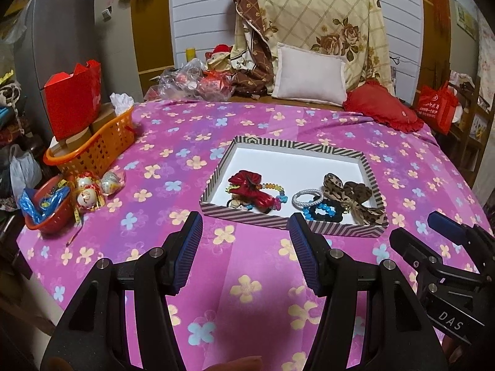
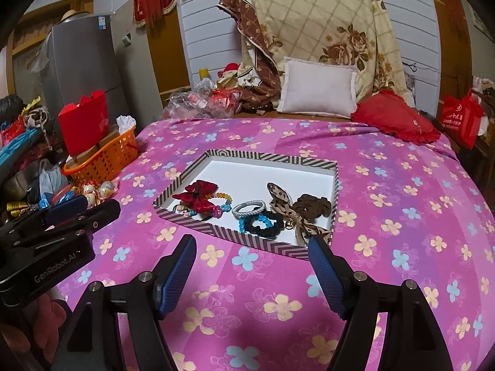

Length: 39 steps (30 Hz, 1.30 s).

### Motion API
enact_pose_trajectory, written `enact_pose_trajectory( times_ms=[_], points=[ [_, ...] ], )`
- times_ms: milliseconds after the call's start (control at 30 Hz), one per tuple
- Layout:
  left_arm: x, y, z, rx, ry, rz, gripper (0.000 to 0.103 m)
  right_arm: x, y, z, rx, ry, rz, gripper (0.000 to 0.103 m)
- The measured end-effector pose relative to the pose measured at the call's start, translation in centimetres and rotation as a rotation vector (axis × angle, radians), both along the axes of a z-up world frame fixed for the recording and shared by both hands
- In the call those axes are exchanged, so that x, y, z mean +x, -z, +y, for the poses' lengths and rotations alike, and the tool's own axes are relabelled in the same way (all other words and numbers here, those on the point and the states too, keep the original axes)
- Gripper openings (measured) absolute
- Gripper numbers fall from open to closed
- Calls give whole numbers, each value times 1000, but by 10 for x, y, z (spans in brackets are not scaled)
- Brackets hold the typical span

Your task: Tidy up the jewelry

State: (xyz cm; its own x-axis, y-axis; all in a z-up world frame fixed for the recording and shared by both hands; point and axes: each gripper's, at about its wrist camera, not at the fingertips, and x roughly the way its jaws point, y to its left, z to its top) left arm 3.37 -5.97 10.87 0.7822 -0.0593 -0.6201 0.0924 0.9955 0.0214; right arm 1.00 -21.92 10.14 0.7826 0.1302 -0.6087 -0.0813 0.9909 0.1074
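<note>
The box (image 1: 369, 167) sits mid-cloth (image 1: 247, 278), holding the jewelry: a red bow (image 1: 247, 182), bead bracelet (image 1: 273, 187), silver bangle (image 1: 306, 197), black scrunchie (image 1: 324, 211) and leopard bow (image 1: 355, 194). Its near wall cuts off the lowest pieces, and the small items under the red bow are hard to make out. Nearer than the box, the left gripper (image 1: 246, 238) and right gripper (image 2: 252, 259) both gape with nothing between their pads, over bare cloth.

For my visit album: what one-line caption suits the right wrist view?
Open right tool hovers over a pink flowered cloth, before a striped box holding hair bows and bracelets.
</note>
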Motion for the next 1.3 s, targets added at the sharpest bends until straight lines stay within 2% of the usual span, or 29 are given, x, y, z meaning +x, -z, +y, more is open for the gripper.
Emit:
enact_pose_trajectory(
  times_ms=[1300],
  points=[
    [6,10,3,1,-1,27,58,9,18,-4,21,3,50,73]
  ],
)
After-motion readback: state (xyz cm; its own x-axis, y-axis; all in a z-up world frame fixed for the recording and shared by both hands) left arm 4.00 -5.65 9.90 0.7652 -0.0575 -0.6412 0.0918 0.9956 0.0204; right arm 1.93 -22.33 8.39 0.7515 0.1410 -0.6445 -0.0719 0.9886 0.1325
